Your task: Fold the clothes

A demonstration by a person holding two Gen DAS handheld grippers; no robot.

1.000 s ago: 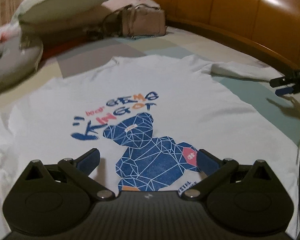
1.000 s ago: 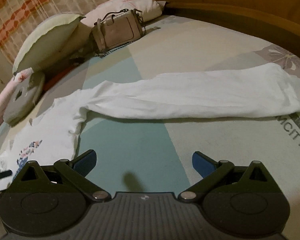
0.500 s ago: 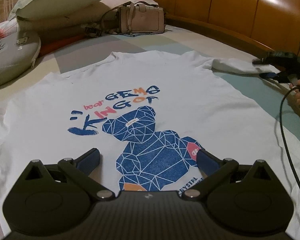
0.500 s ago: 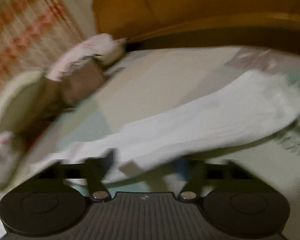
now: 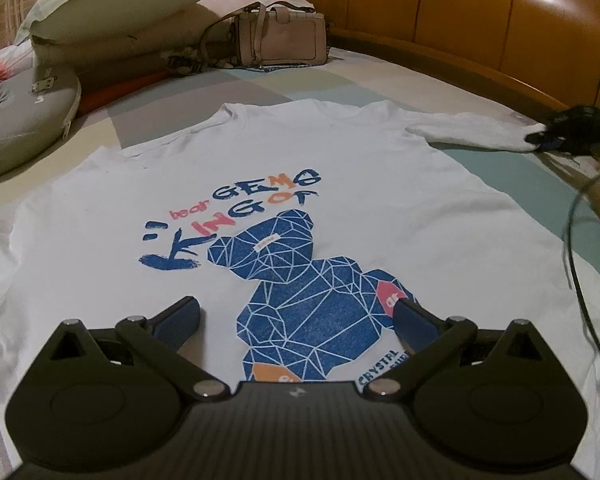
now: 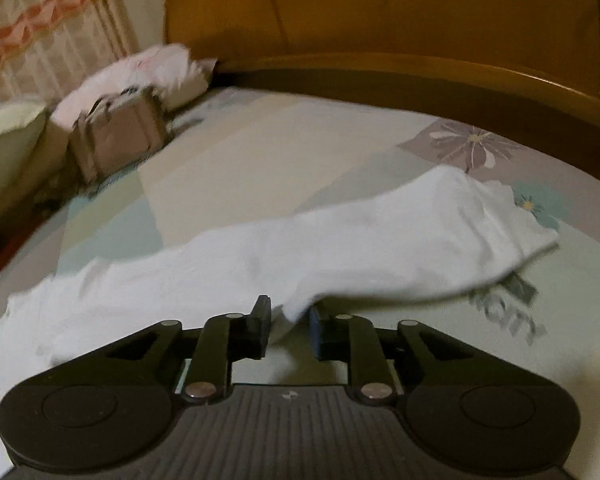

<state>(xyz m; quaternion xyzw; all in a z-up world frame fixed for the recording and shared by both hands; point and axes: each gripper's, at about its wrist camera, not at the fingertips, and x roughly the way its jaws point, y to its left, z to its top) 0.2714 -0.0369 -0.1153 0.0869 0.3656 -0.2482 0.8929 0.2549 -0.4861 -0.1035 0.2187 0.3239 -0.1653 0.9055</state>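
White shirt [image 5: 340, 184] lies flat, print up, on the bed [image 5: 500, 168]. Left gripper [image 5: 296, 316] hovers over the hem, jaws wide apart. Right gripper [image 6: 288, 324] pinches the sleeve [image 6: 340, 248] edge, jaws nearly together on the fabric. Handbag [image 5: 280, 40] sits by the pillows.

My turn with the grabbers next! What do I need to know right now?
Left gripper: open, holding nothing, hovering over the blue bear print on the white shirt.
Right gripper: jaws nearly shut, pinching a fold at the near edge of the long sleeve.
The shirt lies face up and spread flat on the bed; the sleeve stretches out sideways toward the headboard.
Done: sleeve grabbed. No fold yet.
Left: bring that sleeve over the body, then fold the other side and the body.
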